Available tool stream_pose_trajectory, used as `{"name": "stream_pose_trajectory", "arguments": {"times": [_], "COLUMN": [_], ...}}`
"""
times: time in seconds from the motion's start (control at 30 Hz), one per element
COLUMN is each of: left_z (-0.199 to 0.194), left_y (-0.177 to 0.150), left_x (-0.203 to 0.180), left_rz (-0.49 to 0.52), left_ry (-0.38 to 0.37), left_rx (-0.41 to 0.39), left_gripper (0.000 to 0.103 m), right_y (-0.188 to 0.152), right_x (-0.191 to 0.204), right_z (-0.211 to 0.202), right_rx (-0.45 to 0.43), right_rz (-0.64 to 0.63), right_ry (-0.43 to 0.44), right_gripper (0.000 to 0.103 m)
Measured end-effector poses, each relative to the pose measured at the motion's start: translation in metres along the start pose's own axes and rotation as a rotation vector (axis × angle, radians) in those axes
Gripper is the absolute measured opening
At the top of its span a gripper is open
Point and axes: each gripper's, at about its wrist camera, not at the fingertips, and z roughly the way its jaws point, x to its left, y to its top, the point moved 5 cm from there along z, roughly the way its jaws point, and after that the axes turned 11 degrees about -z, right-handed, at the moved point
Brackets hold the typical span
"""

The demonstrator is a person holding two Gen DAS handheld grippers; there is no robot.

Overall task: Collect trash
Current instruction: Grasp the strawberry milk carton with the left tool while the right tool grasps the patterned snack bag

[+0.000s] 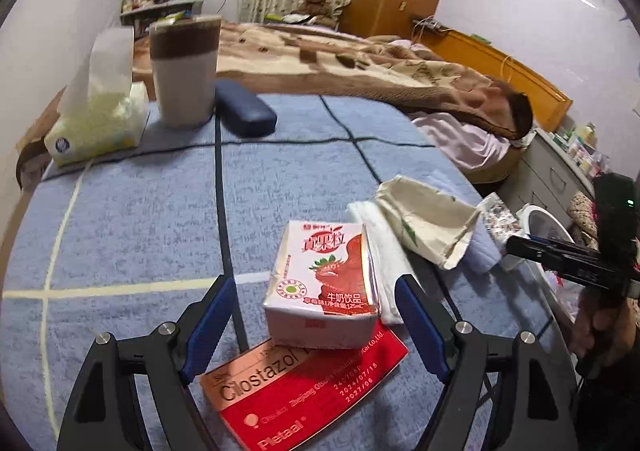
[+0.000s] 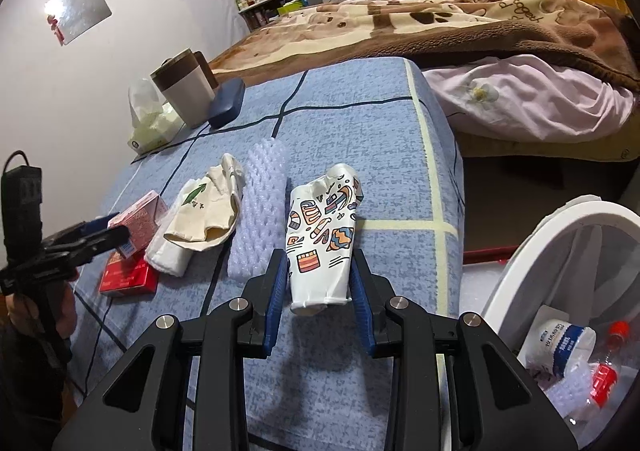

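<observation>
So the right gripper point(image 2: 319, 279) had its jaws clamped on the base of a crushed paper cup point(image 2: 322, 237) with cartoon doodles, pads pressing both sides, the cup's mouth pointing off to 12 o'clock over the blue checked table point(image 2: 360, 123). At 4 o'clock from it sat the white trash bin point(image 2: 532, 235), already holding a bottle and some wrappers.

The left gripper point(image 1: 316, 325) was wide open, jaws straddling a strawberry milk carton point(image 1: 326, 285) without touching it. That carton sat on top of a red medicine box point(image 1: 296, 395), with a crumpled paper bag point(image 1: 428, 221) and a folded white tissue point(image 1: 380, 255) at its 2 o'clock.

Farther out at 10 o'clock: a tumbler point(image 1: 186, 71), a tissue pack point(image 1: 100, 119) and a blue glasses case point(image 1: 245, 113), which didn't look like trash to me.

What could go wrong, I reckon: the cup was already squashed and soft, so it could fold further and slip out on the swing to the bin. On the left, closing on the carton could drag the slick box underneath, or shove the carton sideways off it.
</observation>
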Motion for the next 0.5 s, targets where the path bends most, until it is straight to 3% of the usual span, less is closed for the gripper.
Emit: {"name": "stream_pose_trajectory", "arguments": {"times": [0.07,0.17,0.5], "left_z": [0.005,0.005,-0.022], "left_y": [-0.002,-0.002,-0.003], "left_x": [0.0,0.0,-0.006], "left_rz": [-0.025,-0.042,-0.09], "left_ry": [0.002,0.032,0.066], "left_rx": [0.005,-0.005,-0.08], "left_gripper": [0.076,0.056,0.056], "right_y": [-0.001,-0.001,-0.005], "right_x": [-0.001,-0.002,0.004], "right_z": [-0.002,-0.007,-0.034], "right_rx": [-0.004,-0.014,-0.061], "right_rz": [0.001,0.004,0.006], "right_ry": [-0.003,-0.007,-0.001], "right_gripper": [0.032,0.032,0.032]}}
